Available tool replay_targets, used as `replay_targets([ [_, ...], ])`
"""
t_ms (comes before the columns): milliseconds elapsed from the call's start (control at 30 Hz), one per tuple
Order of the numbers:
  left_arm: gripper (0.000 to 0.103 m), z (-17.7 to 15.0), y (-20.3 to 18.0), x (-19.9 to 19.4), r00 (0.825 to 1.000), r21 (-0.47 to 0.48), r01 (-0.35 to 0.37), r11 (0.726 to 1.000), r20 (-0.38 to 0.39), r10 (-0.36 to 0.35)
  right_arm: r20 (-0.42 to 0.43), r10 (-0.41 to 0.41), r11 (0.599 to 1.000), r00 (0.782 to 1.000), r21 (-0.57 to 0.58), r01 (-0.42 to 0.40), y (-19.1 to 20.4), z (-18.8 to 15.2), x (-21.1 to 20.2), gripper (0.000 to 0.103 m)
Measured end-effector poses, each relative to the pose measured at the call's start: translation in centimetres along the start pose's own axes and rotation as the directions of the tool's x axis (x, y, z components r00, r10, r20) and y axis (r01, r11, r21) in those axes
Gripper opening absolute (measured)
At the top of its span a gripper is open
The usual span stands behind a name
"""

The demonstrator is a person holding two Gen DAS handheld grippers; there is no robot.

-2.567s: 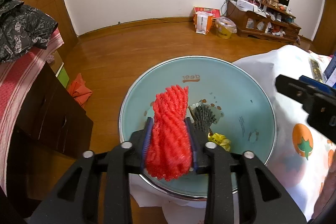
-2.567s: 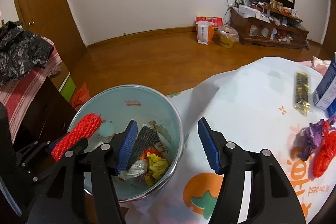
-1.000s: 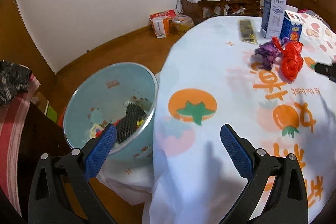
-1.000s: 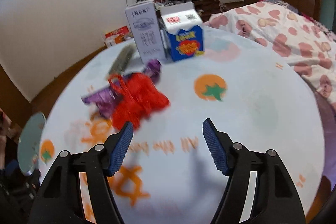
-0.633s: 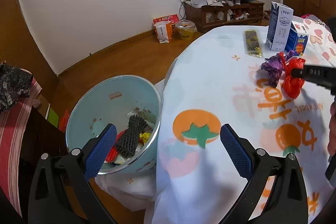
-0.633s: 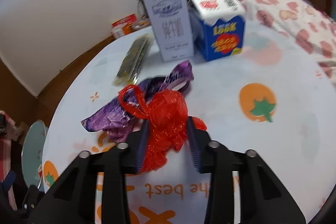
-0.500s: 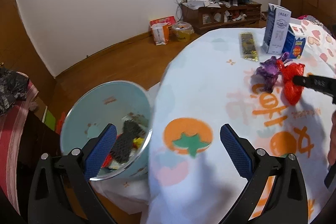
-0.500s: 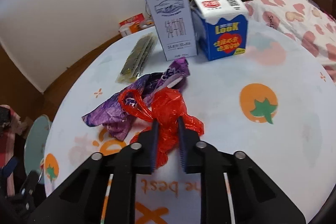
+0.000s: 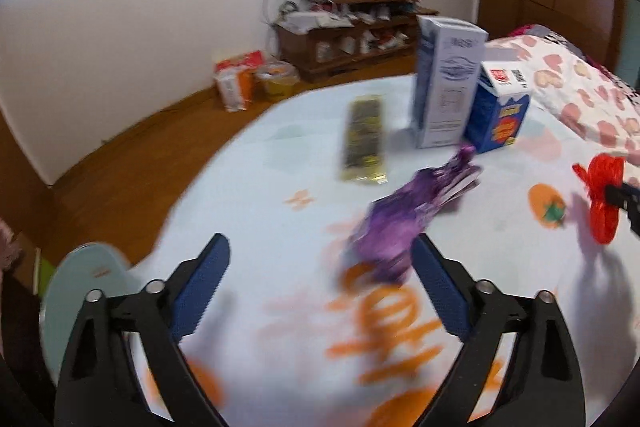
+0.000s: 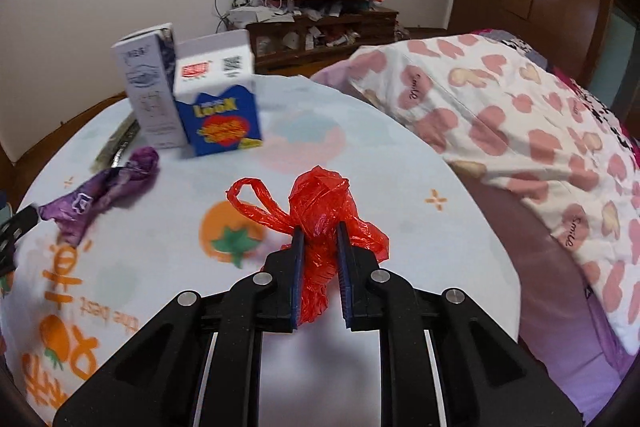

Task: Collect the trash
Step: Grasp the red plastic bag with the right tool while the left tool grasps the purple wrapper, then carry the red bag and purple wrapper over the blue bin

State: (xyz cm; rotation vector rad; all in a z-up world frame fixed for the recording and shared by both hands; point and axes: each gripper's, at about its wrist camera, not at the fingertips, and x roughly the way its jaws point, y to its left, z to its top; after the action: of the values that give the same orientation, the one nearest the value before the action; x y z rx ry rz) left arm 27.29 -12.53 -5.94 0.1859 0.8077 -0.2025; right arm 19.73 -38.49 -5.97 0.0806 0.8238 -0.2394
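We are seeing a thin, glossy, crinkled red plastic bag (image 10: 320, 211) pinched between the ribbed blue pads (image 10: 298, 267) of the matt black plastic right gripper (image 10: 319, 259), whose arms are showing shiny metal bolt heads, while at ten o'clock from it a purple wrapper (image 10: 104, 193) is looking like crumpled, slightly shiny film. We are looking at a smooth printed tablecloth (image 10: 168, 251) with a faint sheen, and at eleven o'clock two smooth paperboard cartons (image 10: 218, 107) are standing on it. At three o'clock a soft matt cloth quilt (image 10: 520, 131) is lying, and the left gripper (image 9: 320, 287) is showing the same matt black plastic and ribbed blue pads.
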Motion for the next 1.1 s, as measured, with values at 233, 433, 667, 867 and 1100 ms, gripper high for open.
replay_targets([
  [233,0.063,1.4,-4.8,5.5,0.993,0.027,0.047,0.999,-0.107,-0.044,-0.015,0.044,0.999,0.999,0.028,-0.043,-0.6,-0.9,0.8,0.016],
  [433,0.036,0.8,-6.1,5.9,0.991,0.054,0.061,0.997,-0.120,-0.054,-0.011,0.065,0.997,0.998,0.054,-0.064,-0.4,-1.5,0.0,0.016],
  [667,0.034,-0.8,-5.4,1.7,0.998,0.077,0.024,0.997,-0.055,-0.019,0.041,0.086,0.993,0.995,0.072,-0.089,0.8,-2.4,-3.2,0.016],
  [867,0.034,-2.7,-4.2,-2.5,0.999,0.117,-0.048,0.992,-0.001,0.049,0.054,0.110,0.992,0.992,0.060,-0.113,2.9,-3.7,-5.5,0.016],
  [1100,0.034,-5.2,-2.5,-6.0,0.996,0.105,-0.087,0.991,0.011,0.087,0.056,0.143,0.989,0.988,0.036,-0.145,5.7,-5.4,-7.8,0.016],
])
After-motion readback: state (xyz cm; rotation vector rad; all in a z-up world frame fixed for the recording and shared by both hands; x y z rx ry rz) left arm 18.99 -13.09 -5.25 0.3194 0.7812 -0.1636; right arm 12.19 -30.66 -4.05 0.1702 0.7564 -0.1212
